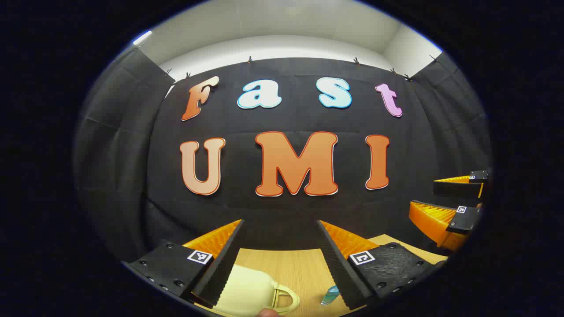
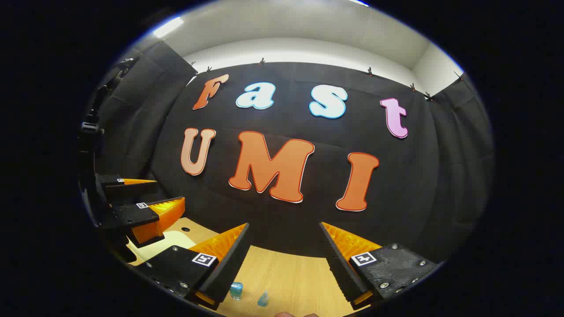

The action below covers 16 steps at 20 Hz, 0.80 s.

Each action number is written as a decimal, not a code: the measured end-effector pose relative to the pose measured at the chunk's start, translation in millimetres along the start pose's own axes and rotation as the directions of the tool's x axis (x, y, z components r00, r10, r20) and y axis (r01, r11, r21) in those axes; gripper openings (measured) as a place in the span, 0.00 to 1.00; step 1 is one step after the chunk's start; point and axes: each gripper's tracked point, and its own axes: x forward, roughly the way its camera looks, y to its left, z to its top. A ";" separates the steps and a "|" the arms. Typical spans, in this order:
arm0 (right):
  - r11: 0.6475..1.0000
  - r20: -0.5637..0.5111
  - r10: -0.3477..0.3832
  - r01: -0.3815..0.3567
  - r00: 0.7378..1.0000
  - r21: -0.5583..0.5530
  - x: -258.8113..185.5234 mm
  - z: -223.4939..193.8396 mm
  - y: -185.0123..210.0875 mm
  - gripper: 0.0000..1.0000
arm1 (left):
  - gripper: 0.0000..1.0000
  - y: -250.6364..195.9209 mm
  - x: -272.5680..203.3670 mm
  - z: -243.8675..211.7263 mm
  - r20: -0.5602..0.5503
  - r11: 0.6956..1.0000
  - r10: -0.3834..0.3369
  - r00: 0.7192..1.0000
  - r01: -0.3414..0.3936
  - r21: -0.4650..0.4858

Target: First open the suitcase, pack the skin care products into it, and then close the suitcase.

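A pale yellow suitcase (image 1: pixel 246 290) with a looped handle (image 1: pixel 286 299) lies on the wooden table (image 1: pixel 291 264), low between my left gripper's fingers. My left gripper (image 1: pixel 281 224) is open, raised above the case and holding nothing. A small blue bottle (image 1: pixel 330 296) stands to the right of the handle. In the right gripper view, two small blue skin care bottles (image 2: pixel 236 290) (image 2: pixel 263 299) sit on the table (image 2: pixel 295 273) under my open, empty right gripper (image 2: pixel 284 225). A pale patch of the suitcase (image 2: pixel 169 242) lies at its left.
The right gripper (image 1: pixel 424 192) hangs open at the right edge of the left gripper view. The left gripper (image 2: pixel 169 191) hangs open at the left of the right gripper view. Black cloth walls close the booth behind the table.
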 end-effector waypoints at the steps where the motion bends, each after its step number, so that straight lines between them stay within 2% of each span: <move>1: 1.000 0.003 0.008 -0.008 1.000 0.002 1.1 -0.5 -0.6 0.95 | 0.95 0.6 1.7 0.7 -0.001 1.000 0.015 1.000 -0.015 -0.001; 6: 0.999 -0.026 0.038 -0.038 0.999 0.019 1.8 -16.4 -2.4 0.95 | 0.97 -13.4 5.4 -4.7 -0.014 1.000 0.023 1.000 -0.023 0.015; 8: 0.999 -0.027 0.035 -0.035 0.999 0.017 1.9 -17.7 -6.6 0.92 | 0.95 -15.0 8.3 -5.1 -0.013 0.999 0.028 1.000 -0.027 0.031; 9: 0.999 -0.024 0.033 -0.033 0.999 0.020 1.5 -17.6 -8.0 0.95 | 0.97 -16.2 9.3 -3.7 -0.009 0.999 0.030 1.000 -0.029 0.033; 16: 0.998 -0.033 0.028 -0.026 0.999 0.050 9.7 -25.4 -15.1 0.95 | 0.96 -15.7 15.1 -9.9 -0.027 0.998 0.037 0.999 -0.036 0.046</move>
